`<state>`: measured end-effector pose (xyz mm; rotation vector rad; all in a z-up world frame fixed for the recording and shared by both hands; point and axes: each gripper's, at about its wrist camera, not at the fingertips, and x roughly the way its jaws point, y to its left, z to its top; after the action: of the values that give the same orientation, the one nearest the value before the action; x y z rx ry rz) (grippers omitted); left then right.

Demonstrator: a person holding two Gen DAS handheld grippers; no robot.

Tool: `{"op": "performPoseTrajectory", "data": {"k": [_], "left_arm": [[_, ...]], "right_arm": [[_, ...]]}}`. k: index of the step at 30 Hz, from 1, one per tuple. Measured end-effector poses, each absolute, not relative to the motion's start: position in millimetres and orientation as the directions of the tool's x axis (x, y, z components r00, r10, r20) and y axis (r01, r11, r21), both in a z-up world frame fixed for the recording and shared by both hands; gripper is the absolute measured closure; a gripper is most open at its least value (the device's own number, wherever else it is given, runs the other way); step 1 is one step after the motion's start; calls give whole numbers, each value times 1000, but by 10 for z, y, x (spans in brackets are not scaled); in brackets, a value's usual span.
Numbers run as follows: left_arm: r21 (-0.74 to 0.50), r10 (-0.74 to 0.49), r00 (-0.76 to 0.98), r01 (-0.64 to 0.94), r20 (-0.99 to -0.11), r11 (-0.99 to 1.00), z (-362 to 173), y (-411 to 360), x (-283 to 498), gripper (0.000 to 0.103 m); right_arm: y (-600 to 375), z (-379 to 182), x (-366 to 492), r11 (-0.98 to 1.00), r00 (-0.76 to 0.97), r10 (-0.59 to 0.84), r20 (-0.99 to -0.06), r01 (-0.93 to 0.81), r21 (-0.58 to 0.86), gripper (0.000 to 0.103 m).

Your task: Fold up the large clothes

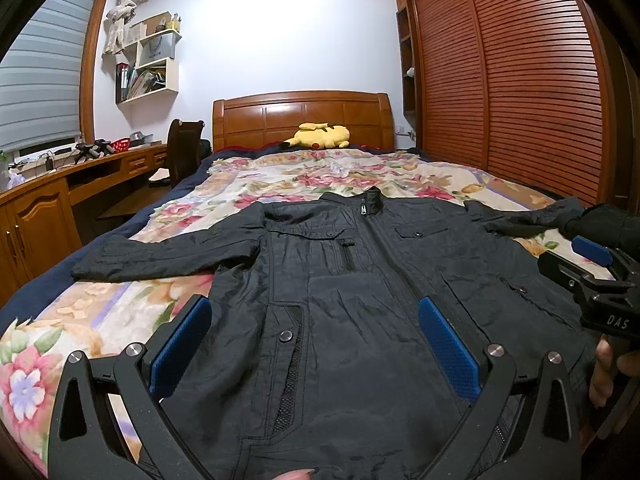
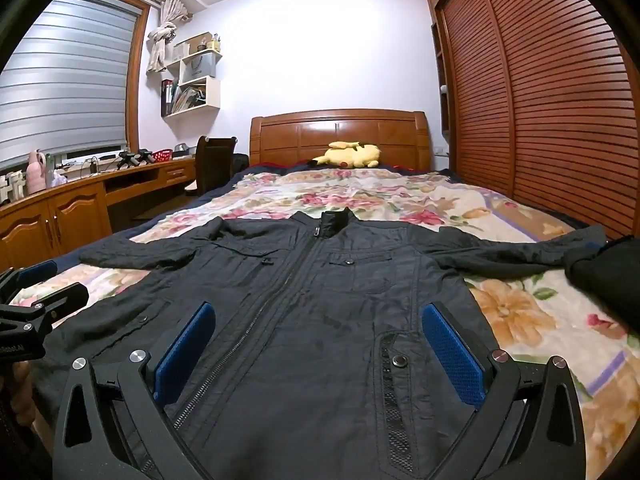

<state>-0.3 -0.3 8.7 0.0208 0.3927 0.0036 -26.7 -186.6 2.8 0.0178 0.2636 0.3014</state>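
So far nothing is folded. The left gripper [image 1: 315, 344] hangs with its blue-padded jaws spread wide and nothing between them, over the lower front of the large black zip-front jacket [image 1: 360, 280], on the side of its mesh-edged pocket. The right gripper [image 2: 316, 354] is likewise wide apart and empty, hovering over the jacket's other half, beside the zip. Neither pad seems to touch the cloth, though the fisheye makes that hard to judge.

The jacket lies face up and zipped on the floral bedspread [image 1: 120, 312] of the wooden bed, collar toward the headboard, hem nearest the cameras. Both sleeves are stretched out sideways; the right sleeve's cuff runs toward the bed's edge and looks bunched there.

As I judge it, the spreading-out is done and the whole fold remains: sleeves brought in across the body, then sides and length doubled over. A yellow plush toy [image 2: 350, 155] sits well apart by the headboard.
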Motion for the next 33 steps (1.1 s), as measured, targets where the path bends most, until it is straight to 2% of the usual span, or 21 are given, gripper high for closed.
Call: {"op": "performPoseTrajectory", "data": {"k": [33], "left_arm": [[25, 9, 928, 0, -372, 1000, 195, 49, -78, 0]], "right_arm": [[-1893, 44, -245, 955, 921, 295, -256, -288, 63, 0]]}}
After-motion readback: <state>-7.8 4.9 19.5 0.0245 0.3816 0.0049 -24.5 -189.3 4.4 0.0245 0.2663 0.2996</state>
